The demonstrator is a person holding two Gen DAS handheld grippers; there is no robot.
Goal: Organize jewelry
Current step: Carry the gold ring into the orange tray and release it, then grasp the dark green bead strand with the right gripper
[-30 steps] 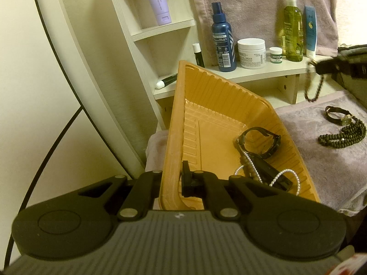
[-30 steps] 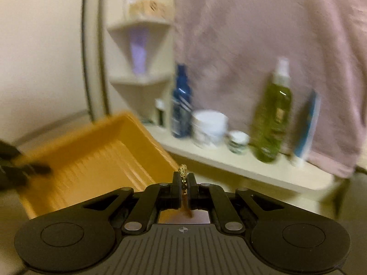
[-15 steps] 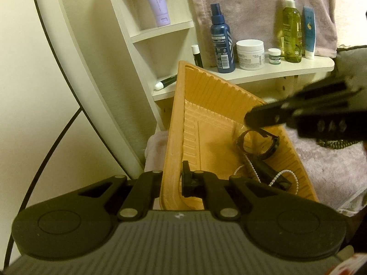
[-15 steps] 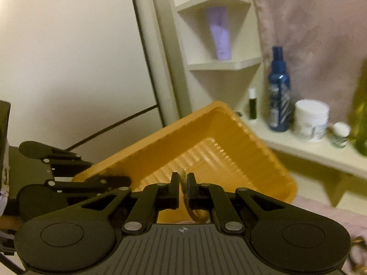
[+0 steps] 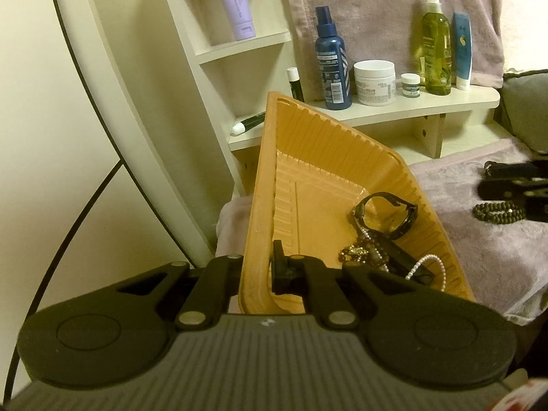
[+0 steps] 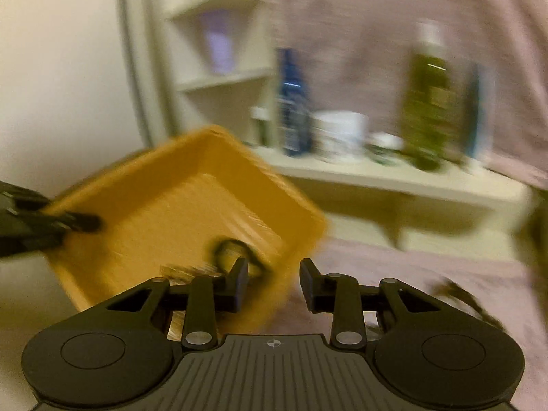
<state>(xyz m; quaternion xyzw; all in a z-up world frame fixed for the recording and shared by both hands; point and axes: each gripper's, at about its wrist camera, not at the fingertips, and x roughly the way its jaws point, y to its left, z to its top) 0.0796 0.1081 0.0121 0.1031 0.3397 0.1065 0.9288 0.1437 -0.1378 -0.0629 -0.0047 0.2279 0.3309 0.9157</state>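
My left gripper [image 5: 257,267] is shut on the near rim of the orange tray [image 5: 274,171] and holds it tilted. In the tray lie a black watch [image 5: 385,214], a white pearl strand [image 5: 428,269] and a brown-gold beaded piece [image 5: 359,253]. My right gripper [image 6: 274,284] is open and empty, above the pink towel [image 6: 394,274] beside the tray [image 6: 164,212]; it also shows at the right edge of the left wrist view [image 5: 510,185]. A dark bead bracelet [image 5: 496,210] lies on the towel under it. The right wrist view is blurred.
A white shelf [image 5: 376,113] behind the tray carries a blue spray bottle [image 5: 332,58], a white jar [image 5: 374,82], a small jar [image 5: 410,85], a green bottle [image 5: 435,37] and a blue tube [image 5: 461,51]. A lilac tube [image 5: 234,1] stands on an upper shelf.
My right gripper came over the tray with the brown-gold beaded piece, opened and let it go into the tray, then moved back right over the towel. The left gripper kept holding the tray.
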